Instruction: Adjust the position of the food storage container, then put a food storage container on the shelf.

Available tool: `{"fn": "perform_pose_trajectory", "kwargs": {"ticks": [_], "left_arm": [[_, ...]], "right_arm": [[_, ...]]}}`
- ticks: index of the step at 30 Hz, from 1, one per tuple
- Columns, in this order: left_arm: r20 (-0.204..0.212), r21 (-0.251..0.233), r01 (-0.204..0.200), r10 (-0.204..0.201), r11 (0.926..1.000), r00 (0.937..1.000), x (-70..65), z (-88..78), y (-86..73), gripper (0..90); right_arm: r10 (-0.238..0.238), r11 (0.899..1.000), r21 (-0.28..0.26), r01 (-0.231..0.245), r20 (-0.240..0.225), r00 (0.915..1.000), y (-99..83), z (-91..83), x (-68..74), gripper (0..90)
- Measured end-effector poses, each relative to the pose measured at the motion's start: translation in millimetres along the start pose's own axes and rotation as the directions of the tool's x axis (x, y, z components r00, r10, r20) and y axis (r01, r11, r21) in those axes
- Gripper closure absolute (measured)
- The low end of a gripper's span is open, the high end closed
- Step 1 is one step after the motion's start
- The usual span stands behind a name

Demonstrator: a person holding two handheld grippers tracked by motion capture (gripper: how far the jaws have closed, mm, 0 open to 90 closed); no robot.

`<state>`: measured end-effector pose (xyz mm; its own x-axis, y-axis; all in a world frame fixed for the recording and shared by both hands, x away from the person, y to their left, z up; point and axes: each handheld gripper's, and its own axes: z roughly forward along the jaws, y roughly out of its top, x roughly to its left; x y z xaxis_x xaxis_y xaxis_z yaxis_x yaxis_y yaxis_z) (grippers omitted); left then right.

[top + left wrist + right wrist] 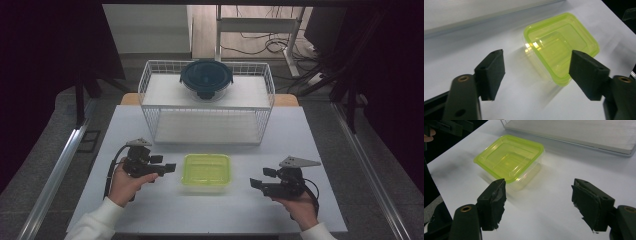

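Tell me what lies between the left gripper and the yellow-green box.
Nothing: only a bare strip of white table separates the left gripper from the yellow-green box in the high view. The left gripper view shows bare table ahead of its open jaws too.

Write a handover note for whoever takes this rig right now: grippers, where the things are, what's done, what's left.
Left gripper: jaws open, nothing between them, held just left of the green-lidded container, not touching it.
Right gripper: jaws open, empty, to the right of the container, apart from it.
Container: lid on, standing on the white table between the two grippers, in front of the wire rack.
Round dark-lidded container: on the rack's top shelf.
Done: nothing that can be told from here; the green-lidded container is not gripped.
Left: probably grasp the green-lidded container from both sides; where it should go is unclear.
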<state>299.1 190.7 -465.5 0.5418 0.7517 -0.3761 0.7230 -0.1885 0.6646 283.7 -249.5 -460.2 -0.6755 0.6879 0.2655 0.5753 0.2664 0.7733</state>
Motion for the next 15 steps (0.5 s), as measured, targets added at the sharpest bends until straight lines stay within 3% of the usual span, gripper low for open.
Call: {"fn": "perform_pose_trajectory", "kwargs": {"ticks": [6, 15], "left_arm": [[0.007, 0.003, 0.039, -0.039, 0.9992, 0.9992, 2.9, 2.2, -2.0, 23.5], [0.051, -0.010, 0.111, -0.110, 0.9938, 0.9926, 10.9, 6.7, -2.3, 23.4]], "right_arm": [[0.032, 0.999, 0.022, -0.032, -0.003, 0.9995, 6.2, 6.7, -0.8, 26.7], [0.120, 0.992, 0.039, -0.117, -0.085, 0.9891, 22.6, 23.8, -4.0, 27.0]]}}
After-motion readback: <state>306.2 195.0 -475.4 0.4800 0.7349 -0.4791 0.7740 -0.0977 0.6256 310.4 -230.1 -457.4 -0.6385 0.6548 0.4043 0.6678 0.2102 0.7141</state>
